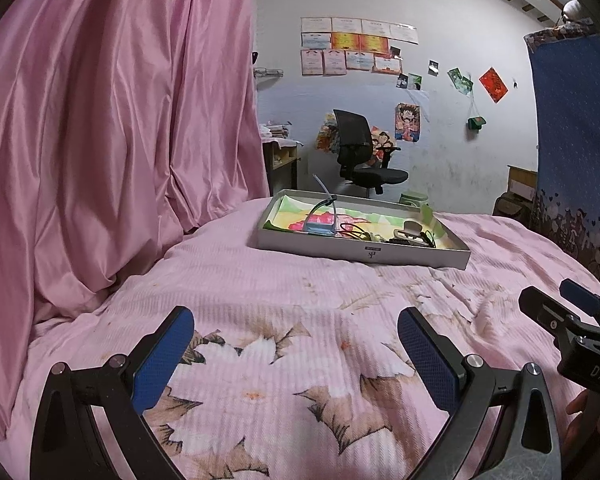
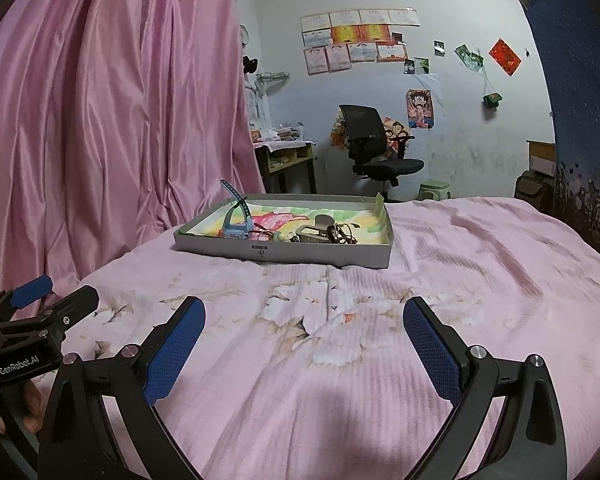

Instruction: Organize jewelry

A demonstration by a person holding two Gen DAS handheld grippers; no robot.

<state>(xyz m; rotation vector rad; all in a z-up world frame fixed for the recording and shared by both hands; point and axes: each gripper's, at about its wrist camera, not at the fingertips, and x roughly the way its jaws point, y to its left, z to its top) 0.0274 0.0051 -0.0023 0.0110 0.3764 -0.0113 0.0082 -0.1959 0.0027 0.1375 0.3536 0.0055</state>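
Both grippers, left gripper (image 1: pixel 296 354) and right gripper (image 2: pixel 304 346), hover spread and empty; jewelry (image 2: pixel 324 234) lies jumbled in the tray (image 2: pixel 284 254) ahead, seemingly unsorted.

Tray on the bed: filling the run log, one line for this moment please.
tray: on bed, jewelry inside | left tool: open, empty | right tool: open, empty

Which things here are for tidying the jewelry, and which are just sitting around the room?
For the job:
- tray on the bed
- blue watch in the tray
- tangled jewelry in the tray
- left gripper, open
- right gripper, open

Just around:
- pink curtain
- office chair
- posters on the wall
- green stool
- desk
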